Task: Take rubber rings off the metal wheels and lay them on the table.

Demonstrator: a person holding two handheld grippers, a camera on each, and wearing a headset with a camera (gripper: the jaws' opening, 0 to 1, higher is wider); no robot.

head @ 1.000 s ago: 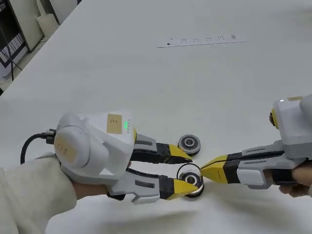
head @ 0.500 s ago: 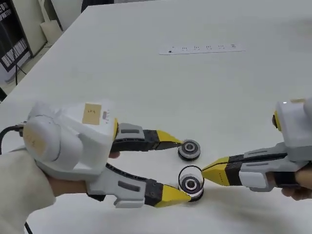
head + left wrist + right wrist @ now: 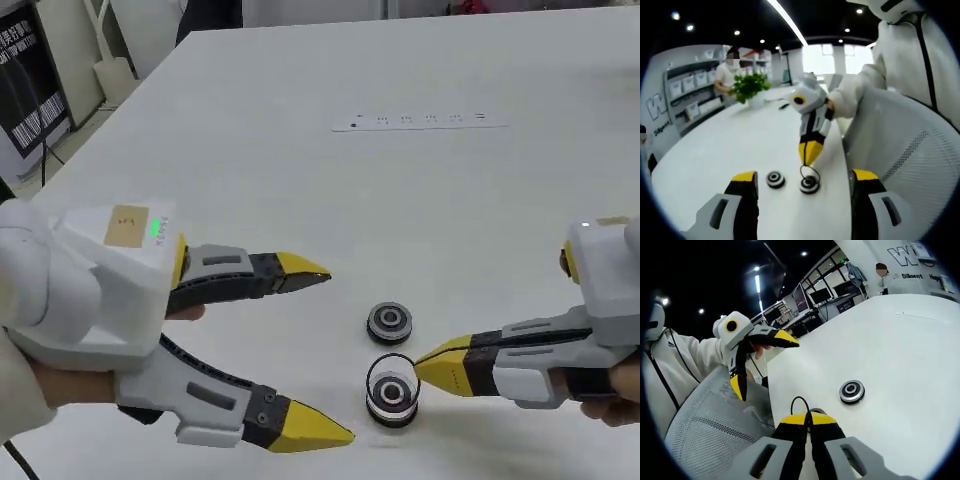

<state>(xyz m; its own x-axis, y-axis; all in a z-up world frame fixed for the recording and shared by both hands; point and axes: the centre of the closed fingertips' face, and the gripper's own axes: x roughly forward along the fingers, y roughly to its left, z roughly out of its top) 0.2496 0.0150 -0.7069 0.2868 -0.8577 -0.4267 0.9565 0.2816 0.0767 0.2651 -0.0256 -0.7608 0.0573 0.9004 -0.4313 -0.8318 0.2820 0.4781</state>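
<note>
Lower left, left gripper (image 3: 338, 355) spread wide, released. Right gripper (image 3: 418, 361) at lower right, clenched on rubber ring (image 3: 368, 374) of bottom-centre metal wheel (image 3: 392, 400); second wheel (image 3: 389, 322) just above.

**Wall lettering reads; small labels do not**

In the right gripper view, the far wall (image 3: 920, 260) carries a large white "W" that opens a cut-off logo. Beneath it stands the word "Diligent", then letters beginning "Hop" that run out of sight. In the left gripper view, a side wall (image 3: 657, 107) bears a big "W" with "Diligent" slanting below it.

In the head view:
- A dark poster (image 3: 30, 100) shows a barcode, its small print unreadable.
- The tan sticker (image 3: 128, 226) on the left gripper (image 3: 332, 353) has faint illegible marks.
- The white strip (image 3: 420, 121) on the table (image 3: 300, 150) has dark marks too small to read.
</note>
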